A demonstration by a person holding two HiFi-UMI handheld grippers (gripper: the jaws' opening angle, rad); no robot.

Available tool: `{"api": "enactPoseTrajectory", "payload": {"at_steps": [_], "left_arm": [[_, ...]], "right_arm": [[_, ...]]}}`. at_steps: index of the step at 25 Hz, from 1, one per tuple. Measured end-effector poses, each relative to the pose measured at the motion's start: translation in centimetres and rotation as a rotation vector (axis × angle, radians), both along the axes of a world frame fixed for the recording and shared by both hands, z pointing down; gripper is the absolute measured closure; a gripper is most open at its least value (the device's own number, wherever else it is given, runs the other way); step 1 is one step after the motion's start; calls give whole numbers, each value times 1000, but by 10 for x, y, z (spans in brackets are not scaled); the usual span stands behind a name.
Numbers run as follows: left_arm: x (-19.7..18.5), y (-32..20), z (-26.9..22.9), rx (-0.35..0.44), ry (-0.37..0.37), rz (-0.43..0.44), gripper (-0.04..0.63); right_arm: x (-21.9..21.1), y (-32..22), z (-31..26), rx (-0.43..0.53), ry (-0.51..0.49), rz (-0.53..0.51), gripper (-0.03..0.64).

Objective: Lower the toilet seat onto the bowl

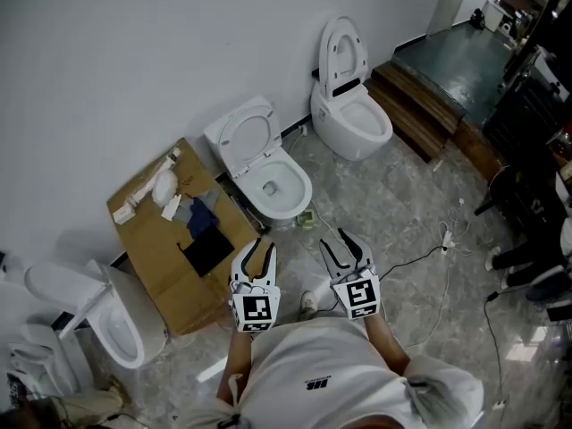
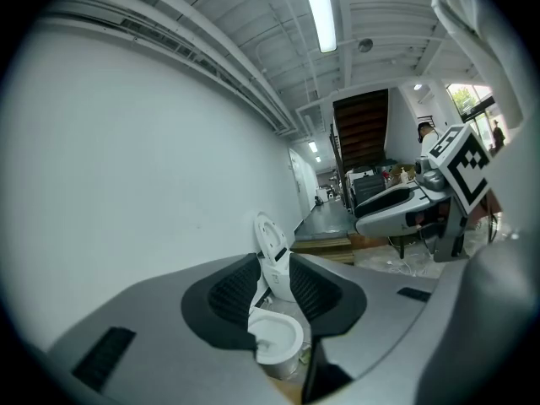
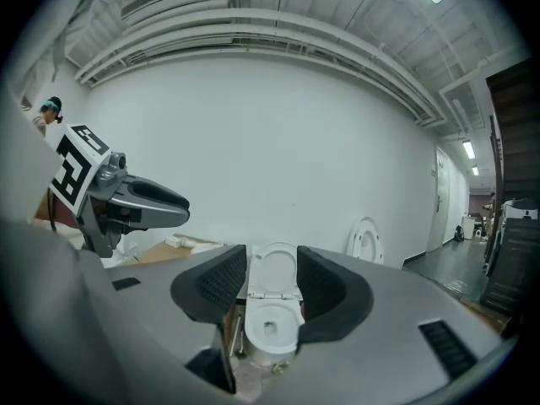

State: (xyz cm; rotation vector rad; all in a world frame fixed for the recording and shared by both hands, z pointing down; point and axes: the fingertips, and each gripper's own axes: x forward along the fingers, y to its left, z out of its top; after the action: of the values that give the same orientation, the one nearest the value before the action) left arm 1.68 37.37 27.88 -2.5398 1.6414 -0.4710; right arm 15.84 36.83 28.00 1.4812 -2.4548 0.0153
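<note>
At the far left stands a spare toilet (image 1: 116, 329). Next to it a flattened cardboard box (image 1: 154, 259) with scraps on it lies against the wall. The left tongs (image 1: 257, 250) hover just short of the middle toilet, jaws only narrowly apart with nothing between them. The toilet seat (image 1: 246, 135) is still raised against the wall, above its bowl (image 1: 279, 186), so the lowering has not begun. The right tongs (image 1: 340, 242) hang beside the left pair, wider apart and also empty, aimed squarely at the seat in the right gripper view. Farther right is another toilet (image 1: 350, 119), also open. The main risk is probably a slam: tipped past balance without a firm pinch on its rim, the seat would drop onto the bowl. The left pair's narrow gap may also be too tight to take the rim.
</note>
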Motion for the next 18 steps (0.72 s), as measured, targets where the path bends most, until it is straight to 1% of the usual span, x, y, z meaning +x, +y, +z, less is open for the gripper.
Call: {"api": "enactPoseTrajectory", "payload": {"at_steps": [4, 10, 18], "left_arm": [[21, -18, 1, -2, -17, -25, 466], [42, -36, 2, -4, -24, -75, 466], [50, -59, 4, -5, -30, -95, 468]], "right_arm": [[20, -21, 1, -15, -9, -23, 428], [39, -45, 4, -15, -13, -77, 433], [44, -73, 6, -13, -24, -93, 433]]}}
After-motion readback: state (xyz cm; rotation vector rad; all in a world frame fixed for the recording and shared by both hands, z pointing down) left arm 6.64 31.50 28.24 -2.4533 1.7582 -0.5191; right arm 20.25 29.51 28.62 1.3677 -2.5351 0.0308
